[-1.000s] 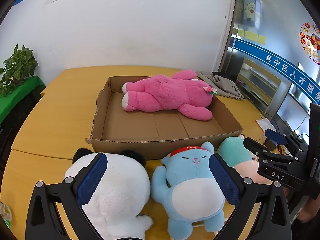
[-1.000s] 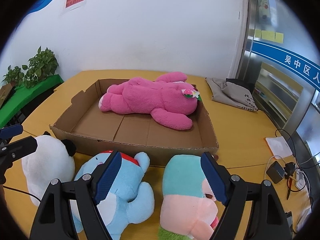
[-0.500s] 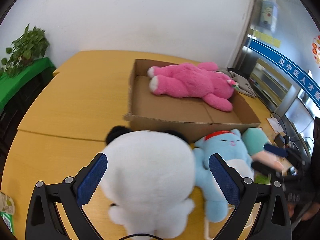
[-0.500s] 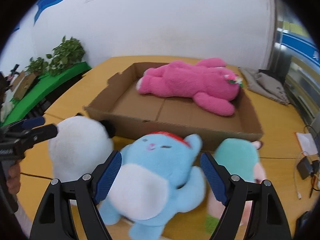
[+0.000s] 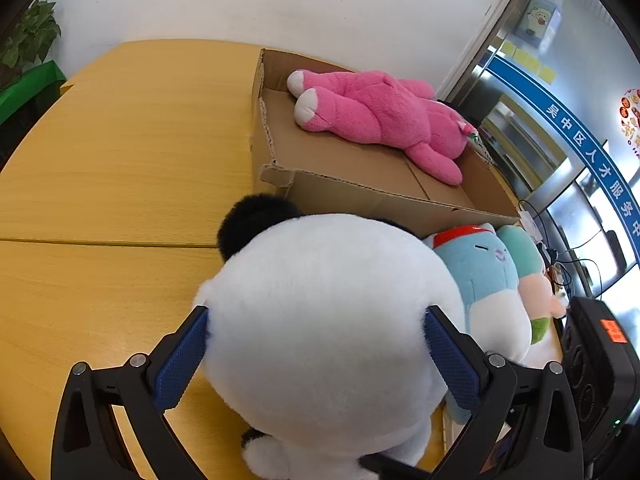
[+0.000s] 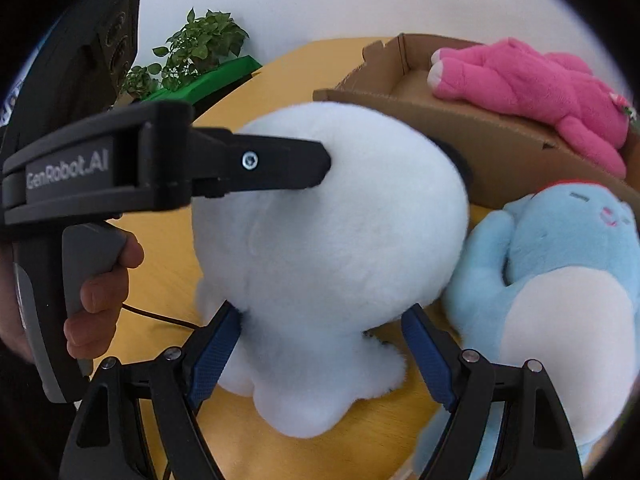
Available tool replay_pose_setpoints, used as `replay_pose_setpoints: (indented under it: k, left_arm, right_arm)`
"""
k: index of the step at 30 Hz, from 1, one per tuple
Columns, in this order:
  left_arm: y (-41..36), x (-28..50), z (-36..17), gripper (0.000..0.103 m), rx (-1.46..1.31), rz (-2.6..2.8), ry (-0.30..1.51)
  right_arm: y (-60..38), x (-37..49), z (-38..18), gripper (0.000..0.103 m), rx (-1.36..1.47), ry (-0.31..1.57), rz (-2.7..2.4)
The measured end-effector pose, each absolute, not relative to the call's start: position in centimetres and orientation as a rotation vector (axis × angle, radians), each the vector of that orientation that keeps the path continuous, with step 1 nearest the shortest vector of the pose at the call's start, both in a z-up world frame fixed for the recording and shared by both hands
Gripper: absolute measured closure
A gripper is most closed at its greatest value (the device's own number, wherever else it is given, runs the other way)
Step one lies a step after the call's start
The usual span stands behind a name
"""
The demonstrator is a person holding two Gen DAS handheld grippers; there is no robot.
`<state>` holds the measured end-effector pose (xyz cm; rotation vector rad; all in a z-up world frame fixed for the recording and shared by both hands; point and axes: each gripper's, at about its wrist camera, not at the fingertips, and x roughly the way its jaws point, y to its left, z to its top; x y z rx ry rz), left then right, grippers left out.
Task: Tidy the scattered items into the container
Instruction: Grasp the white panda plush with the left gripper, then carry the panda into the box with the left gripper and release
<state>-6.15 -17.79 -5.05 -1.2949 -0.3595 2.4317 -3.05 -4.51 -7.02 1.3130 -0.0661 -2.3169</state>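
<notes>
We found the left gripper point(image 5: 316, 354) set wide around the round white plush panda with black ears point(image 5: 320, 320), its blue pads point(image 5: 182, 364) at the toy's flanks; whether they pressed in, we could not tell. The right gripper point(image 6: 320, 354) stood open low about the same toy's base, its pads point(image 6: 214, 360) beside the fluff. The panda sat on the yellow wooden table point(image 5: 120, 152), just before the shallow brown cardboard box point(image 5: 360, 196) in which the pink plush bear point(image 5: 380, 116) lay. A light-blue plush cat with a red cap point(image 5: 480, 276) lay beside the panda, touching it.
</notes>
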Motion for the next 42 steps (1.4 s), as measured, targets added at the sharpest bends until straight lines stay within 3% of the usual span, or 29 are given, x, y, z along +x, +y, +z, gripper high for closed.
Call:
replay_pose_setpoints:
  k: [3,6,10,13,21,30,35,42]
  left_arm:
    - [-18.3,-6.3,-5.8,0.000,-1.297,2.380,-0.400]
    - [-17.8,-5.9,-5.7,0.009,-1.287,2.362,-0.377]
    - [-17.4,-5.1,-4.8,0.023,-1.256,2.355,-0.357]
    - [-16.4,-3.5,-3.4,0.027,-1.208,2.373,-0.314]
    - [-14.6,-1.4,5.4,0.029,-0.945,2.432,-0.268]
    - [-12.7,-12.9,11.2,0.028,-0.825,2.405,-0.239]
    - [-12.6,-20.1,10.3,0.028,-0.879,2.416,-0.263]
    - [-12.9,-28.2,2.4,0.027,-1.159,2.392,-0.347]
  right_arm:
    - [-5.0,-3.5,-8.4,0.018,1.340,-0.166,-2.275]
    - [-5.4,-3.7,-9.4,0.017,1.328,-0.175,-2.255]
    - [-5.1,-3.0,-8.7,0.038,1.272,-0.160,-2.273]
    - [-4.5,-2.1,-7.9,0.046,1.236,-0.153,-2.288]
    - [-2.7,0.3,-1.5,0.049,0.990,-0.021,-2.385]
    - [2.0,-6.6,6.6,0.049,0.873,0.038,-2.474]
    - [3.1,-13.1,7.4,0.049,0.916,0.027,-2.446]
    - [2.7,-21.2,0.9,0.048,1.179,-0.109,-2.326]
